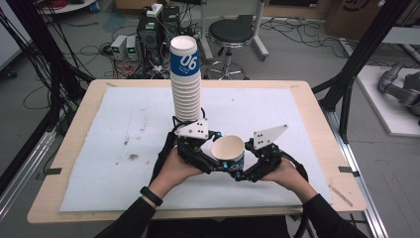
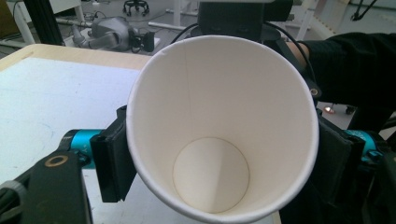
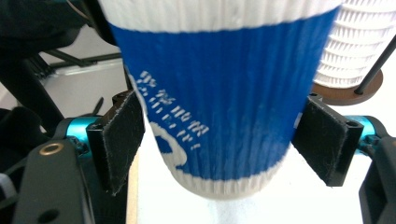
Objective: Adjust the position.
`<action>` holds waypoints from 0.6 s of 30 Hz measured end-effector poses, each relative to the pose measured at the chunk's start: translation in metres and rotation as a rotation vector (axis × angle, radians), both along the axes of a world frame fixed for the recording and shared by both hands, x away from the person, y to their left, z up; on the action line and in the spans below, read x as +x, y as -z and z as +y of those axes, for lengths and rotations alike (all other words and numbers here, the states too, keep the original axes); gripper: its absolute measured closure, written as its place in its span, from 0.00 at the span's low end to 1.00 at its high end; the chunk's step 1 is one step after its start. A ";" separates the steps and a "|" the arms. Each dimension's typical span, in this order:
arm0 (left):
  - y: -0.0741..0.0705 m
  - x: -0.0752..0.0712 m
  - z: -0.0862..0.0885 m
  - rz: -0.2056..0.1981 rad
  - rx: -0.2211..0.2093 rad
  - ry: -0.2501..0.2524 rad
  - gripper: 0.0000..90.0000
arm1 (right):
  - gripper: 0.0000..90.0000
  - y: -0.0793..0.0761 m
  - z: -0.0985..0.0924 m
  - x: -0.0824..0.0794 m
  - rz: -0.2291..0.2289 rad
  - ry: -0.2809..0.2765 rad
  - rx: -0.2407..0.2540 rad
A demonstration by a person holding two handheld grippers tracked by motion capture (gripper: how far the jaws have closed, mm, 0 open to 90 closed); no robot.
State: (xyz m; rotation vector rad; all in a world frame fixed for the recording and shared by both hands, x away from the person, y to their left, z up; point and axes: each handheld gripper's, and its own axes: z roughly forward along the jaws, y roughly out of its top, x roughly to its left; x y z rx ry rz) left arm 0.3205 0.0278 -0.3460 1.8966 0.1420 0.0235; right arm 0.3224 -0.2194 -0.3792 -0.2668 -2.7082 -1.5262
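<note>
A paper cup passes between two claws, low over the white surface.

High view: the paper cup [image 1: 229,152], tilted with its mouth up, sits between the left claw [image 1: 214,157] and right claw [image 1: 241,163], in front of a tall stack of cups [image 1: 186,82] on the white mat [image 1: 124,139]; a stool [image 1: 230,34] and cables crowd the floor behind.
Left gripper view: the left claw's pads press the cup's rim [image 2: 223,130] from both sides, gripping it.
Right gripper view: the right claw's pads [image 3: 119,140] flank the blue ribbed wall [image 3: 219,107], seemingly just clear, so open.
The cup looks light and easily crushed; I would hold it gently by the ribbed sleeve.
</note>
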 end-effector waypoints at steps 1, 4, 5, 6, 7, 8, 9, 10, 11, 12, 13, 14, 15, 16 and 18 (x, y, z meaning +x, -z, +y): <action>-0.001 -0.001 -0.001 -0.001 -0.002 0.002 0.25 | 0.32 0.001 0.001 0.000 0.000 0.000 0.002; -0.001 -0.003 -0.002 0.007 -0.059 -0.006 0.22 | 0.32 0.001 0.002 -0.002 -0.008 -0.009 0.026; -0.001 -0.003 -0.003 0.011 -0.082 -0.014 0.20 | 0.32 0.001 0.002 -0.002 -0.001 -0.009 0.049; 0.000 -0.003 -0.003 0.015 -0.096 -0.013 0.19 | 0.32 0.001 0.001 -0.002 0.010 -0.014 0.072; 0.000 -0.004 -0.003 0.021 -0.116 -0.015 0.19 | 0.32 0.001 0.001 -0.002 0.014 -0.016 0.080; 0.001 -0.004 -0.003 0.023 -0.139 -0.009 0.18 | 0.32 0.000 0.001 -0.002 0.015 -0.019 0.090; 0.002 -0.004 -0.002 0.038 -0.164 -0.011 0.18 | 0.32 0.000 0.000 -0.003 0.022 -0.019 0.105; 0.003 -0.003 -0.002 0.051 -0.186 -0.004 0.18 | 0.32 0.000 0.000 -0.002 0.026 -0.026 0.118; 0.004 -0.002 -0.002 0.066 -0.206 0.001 0.18 | 0.32 -0.001 0.000 -0.002 0.028 -0.025 0.129; 0.005 -0.002 -0.003 0.071 -0.220 0.000 0.18 | 0.32 -0.001 -0.001 -0.002 0.030 -0.023 0.143; 0.005 -0.002 -0.002 0.075 -0.220 0.000 0.18 | 0.32 0.000 -0.001 -0.002 0.032 -0.019 0.148; 0.006 -0.002 -0.003 0.077 -0.222 -0.002 0.18 | 0.32 0.000 -0.001 -0.002 0.036 -0.019 0.153; 0.006 -0.002 -0.003 0.080 -0.225 -0.003 0.18 | 0.32 0.000 -0.001 -0.002 0.038 -0.019 0.160; 0.006 -0.002 -0.003 0.083 -0.237 0.001 0.18 | 0.32 0.000 0.000 -0.002 0.037 -0.018 0.165; 0.007 -0.002 -0.003 0.090 -0.247 0.000 0.20 | 0.32 0.000 0.000 -0.003 0.037 -0.020 0.173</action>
